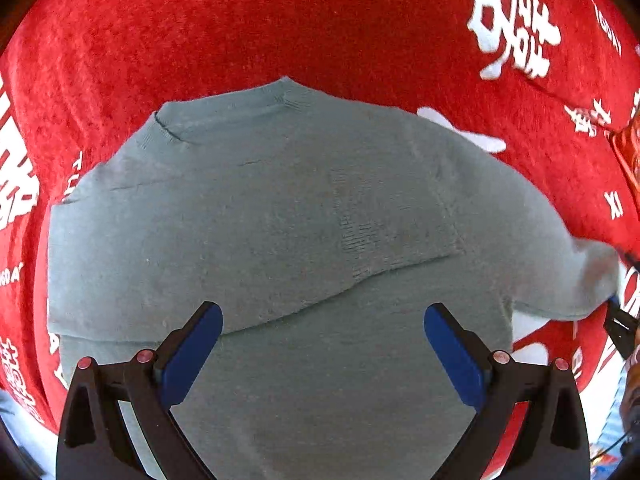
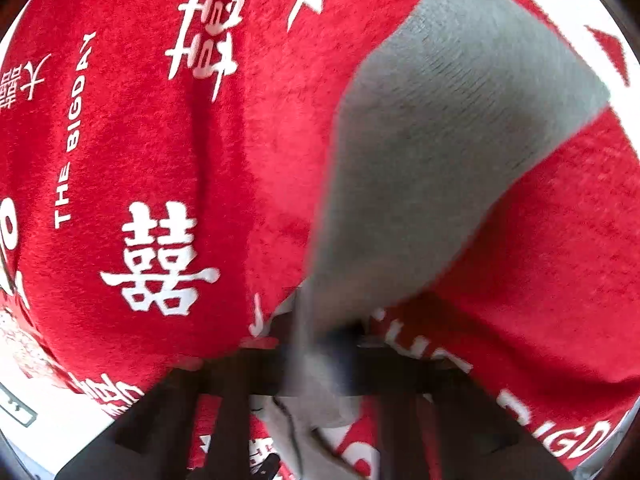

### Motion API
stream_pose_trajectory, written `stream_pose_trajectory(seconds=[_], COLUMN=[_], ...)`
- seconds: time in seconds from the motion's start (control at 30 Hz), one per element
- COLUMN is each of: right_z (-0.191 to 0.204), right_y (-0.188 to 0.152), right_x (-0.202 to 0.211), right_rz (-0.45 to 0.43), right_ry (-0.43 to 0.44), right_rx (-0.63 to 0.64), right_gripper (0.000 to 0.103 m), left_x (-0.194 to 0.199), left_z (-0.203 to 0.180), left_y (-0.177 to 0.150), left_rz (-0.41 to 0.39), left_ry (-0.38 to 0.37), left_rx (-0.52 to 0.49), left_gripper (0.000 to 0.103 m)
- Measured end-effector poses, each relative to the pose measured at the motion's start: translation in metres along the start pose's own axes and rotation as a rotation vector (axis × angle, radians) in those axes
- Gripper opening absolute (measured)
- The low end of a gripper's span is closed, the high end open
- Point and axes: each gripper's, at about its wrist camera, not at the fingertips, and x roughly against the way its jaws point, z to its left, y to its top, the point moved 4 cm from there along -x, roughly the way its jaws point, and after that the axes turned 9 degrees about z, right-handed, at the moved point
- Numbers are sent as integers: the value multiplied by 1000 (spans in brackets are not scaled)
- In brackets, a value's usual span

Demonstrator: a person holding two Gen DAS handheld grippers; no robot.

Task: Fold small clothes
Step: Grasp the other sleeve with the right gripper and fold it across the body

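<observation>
Left gripper (image 1: 323, 320) spread wide over a grey-green sweater (image 1: 280, 208); right gripper (image 2: 320, 344) pinching its sleeve (image 2: 440, 120).

The blue pads (image 1: 192, 356) hang apart with nothing between them, the sweater lying flat beneath on a red blanket (image 1: 280, 20) with white lettering. In the blurred right view, the sleeve runs up and away from the closed fingers.

There are one grey-green sweater (image 1: 280, 208), one red blanket (image 1: 280, 20) printed with white characters, and two grippers: left gripper (image 1: 323, 344), right gripper (image 2: 320, 344).
</observation>
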Motion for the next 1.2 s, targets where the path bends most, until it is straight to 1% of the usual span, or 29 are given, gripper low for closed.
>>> stream_pose_trajectory(seconds=[0.07, 0.17, 0.27, 0.3, 0.37, 0.43, 0.5, 0.57, 0.63, 0.7, 0.73, 0.77, 0.8, 0.83, 0.87, 0.97, 1.0, 1.03, 1.1, 1.17, 1.2], right_z=[22, 71, 128, 149, 175, 196, 202, 195, 179, 158, 148, 140, 134, 131, 130, 129, 129, 131, 144, 169, 182], right_y=[-5, -24, -57, -74, -103, -145, -190, -223, -250, -262, -264, -263, -262, -259, -255, -235, -228, -221, -220, -237, -257], right_x=[-4, -21, -52, -67, -93, -129, -171, -204, -240, -266, -275, -280, -279, -273, -264, -247, -245, -245, -248, -259, -268], right_rz=[16, 75, 153, 188, 241, 316, 405, 474, 546, 575, 585, 594, 594, 590, 572, 487, 459, 427, 404, 403, 423], right_ry=[-12, -24, -48, -58, -83, -132, -194, -242, -306, -403, -440, -457, -450, -406, -367, -347, -342, -335, -332, -351, -373], right_rx=[81, 261, 469, 548, 667, 811, 923, 979, 998, 983, 961, 918, 872, 822, 776, 677, 643, 609, 623, 771, 891], right_gripper=[8, 8, 8, 8, 8, 8, 8, 8, 11, 14, 19, 26, 48, 63, 65, 65, 65, 47, 7, 7, 7], left_x=[3, 8, 12, 13, 15, 16, 18, 20, 21, 19, 18, 17, 14, 13, 12, 10, 10, 9, 10, 14, 16], left_z=[4, 15, 33, 41, 57, 75, 95, 111, 130, 145, 153, 158, 166, 169, 175, 187, 192, 195, 202, 207, 211], left_y=[0, 0, 0, -1, -3, -5, -9, -12, -19, -23, -26, -29, -32, -34, -37, -42, -44, -45, -46, -46, -47], left_rz=[-10, -20, -27, -28, -30, -34, -39, -46, -52, -52, -51, -49, -44, -41, -38, -36, -35, -35, -40, -50, -58], left_ry=[-3, -2, 2, 3, 6, 12, 18, 21, 24, 29, 33, 36, 38, 39, 39, 26, 19, 13, 1, -4, -7], left_rx=[8, 18, 43, 56, 85, 111, 143, 174, 213, 240, 252, 258, 264, 267, 271, 286, 293, 298, 306, 313, 316], left_gripper=[102, 102, 102, 102, 102, 102, 102, 102, 102, 102, 102, 102, 102, 102, 102, 102, 102, 102, 102, 102, 102])
